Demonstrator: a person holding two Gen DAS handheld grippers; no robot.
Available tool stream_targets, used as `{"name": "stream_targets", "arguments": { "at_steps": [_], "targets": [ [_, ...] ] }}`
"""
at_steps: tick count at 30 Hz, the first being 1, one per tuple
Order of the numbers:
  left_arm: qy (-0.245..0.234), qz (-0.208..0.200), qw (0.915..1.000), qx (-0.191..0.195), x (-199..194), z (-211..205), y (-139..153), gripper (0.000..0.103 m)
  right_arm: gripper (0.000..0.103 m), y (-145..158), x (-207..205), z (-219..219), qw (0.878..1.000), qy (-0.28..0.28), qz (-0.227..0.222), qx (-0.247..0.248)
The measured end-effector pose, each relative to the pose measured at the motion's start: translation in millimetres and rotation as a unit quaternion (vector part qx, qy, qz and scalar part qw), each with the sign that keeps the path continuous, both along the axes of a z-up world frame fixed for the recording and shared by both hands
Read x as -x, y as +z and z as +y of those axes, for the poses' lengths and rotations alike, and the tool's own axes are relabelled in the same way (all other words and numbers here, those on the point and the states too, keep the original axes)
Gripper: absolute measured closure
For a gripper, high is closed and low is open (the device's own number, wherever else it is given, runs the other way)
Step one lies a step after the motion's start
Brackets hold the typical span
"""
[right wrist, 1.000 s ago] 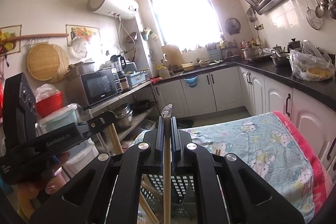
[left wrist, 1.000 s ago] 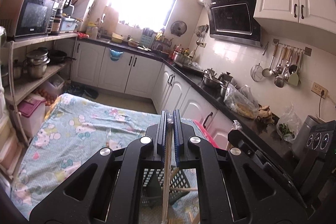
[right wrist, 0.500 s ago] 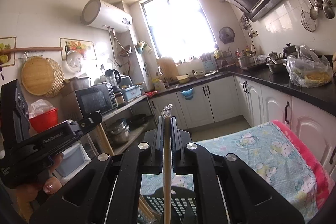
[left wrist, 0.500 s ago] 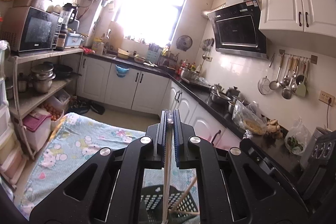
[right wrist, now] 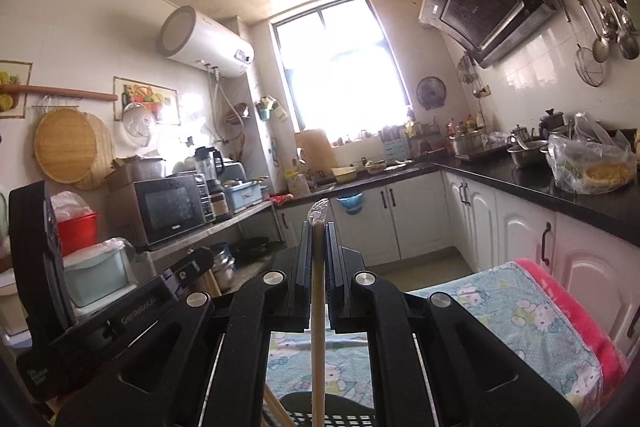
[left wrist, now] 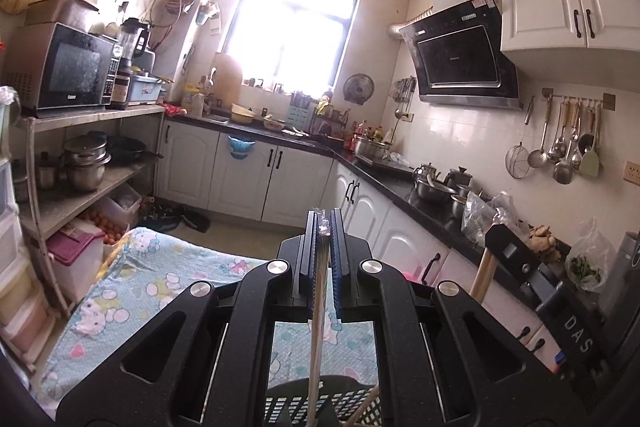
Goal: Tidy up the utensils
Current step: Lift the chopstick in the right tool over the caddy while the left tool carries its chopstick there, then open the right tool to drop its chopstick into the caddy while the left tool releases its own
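Observation:
My left gripper (left wrist: 324, 223) is shut on a thin wooden chopstick (left wrist: 316, 339) that hangs down into a black slotted basket (left wrist: 304, 403) at the bottom edge of the left wrist view. My right gripper (right wrist: 318, 227) is shut on another wooden chopstick (right wrist: 318, 327), plastic-wrapped at its top, which runs down to the same black basket (right wrist: 340, 411). The right gripper also shows at the right of the left wrist view (left wrist: 516, 259). The left gripper also shows at the left of the right wrist view (right wrist: 120, 311). Another stick leans in the basket (left wrist: 366, 403).
The basket sits on a table under a light-blue cartoon cloth (left wrist: 160, 279) with a pink edge (right wrist: 572, 303). A black counter (right wrist: 520, 183) with pots and bags runs along the right. A shelf with a microwave (left wrist: 60, 71) stands left.
Both grippers have risen and tilted up with their chopsticks. The basket and cloth have dropped lower in both views, and more ceiling shows.

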State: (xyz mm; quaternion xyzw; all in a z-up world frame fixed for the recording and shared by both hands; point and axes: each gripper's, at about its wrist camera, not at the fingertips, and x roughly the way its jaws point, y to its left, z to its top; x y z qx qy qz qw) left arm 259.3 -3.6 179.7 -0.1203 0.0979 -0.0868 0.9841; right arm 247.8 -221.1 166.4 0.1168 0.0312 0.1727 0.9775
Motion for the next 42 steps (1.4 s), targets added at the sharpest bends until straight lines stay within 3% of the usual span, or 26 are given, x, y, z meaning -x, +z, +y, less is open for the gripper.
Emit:
{"name": "stream_targets", "arguments": {
  "at_steps": [15, 29, 31, 33, 34, 42],
  "targets": [
    [-0.004, 0.019, 0.9998, -0.01, -11.8, -3.8, -36.1, 0.1, 0.097, -36.1, -15.6, -5.2, 0.999, -0.037, 0.022, 0.001],
    [-0.01, 0.046, 0.9989, -0.006, -12.9, -3.2, -61.2, 0.1, 0.096, -51.8, -16.7, -11.9, 0.997, -0.074, 0.005, 0.002],
    [-0.012, 0.051, 0.9986, -0.006, -12.8, -3.2, -64.0, 0.1, 0.094, -53.4, -16.2, -14.0, 0.997, -0.075, 0.01, -0.002],
    [-0.012, 0.055, 0.9984, -0.008, -12.6, -3.5, -66.1, 0.1, 0.078, -53.8, -13.6, -16.0, 0.997, -0.076, 0.011, -0.006],
    [-0.013, 0.057, 0.9983, -0.008, -12.0, -3.4, -67.1, 0.1, 0.075, -54.0, -11.7, -17.0, 0.997, -0.078, 0.011, -0.007],
    [-0.013, 0.071, 0.9973, -0.007, -8.1, -0.2, -70.6, 0.098, 0.073, -58.3, 2.1, -30.1, 0.997, -0.075, 0.026, -0.018]
  ]
}}
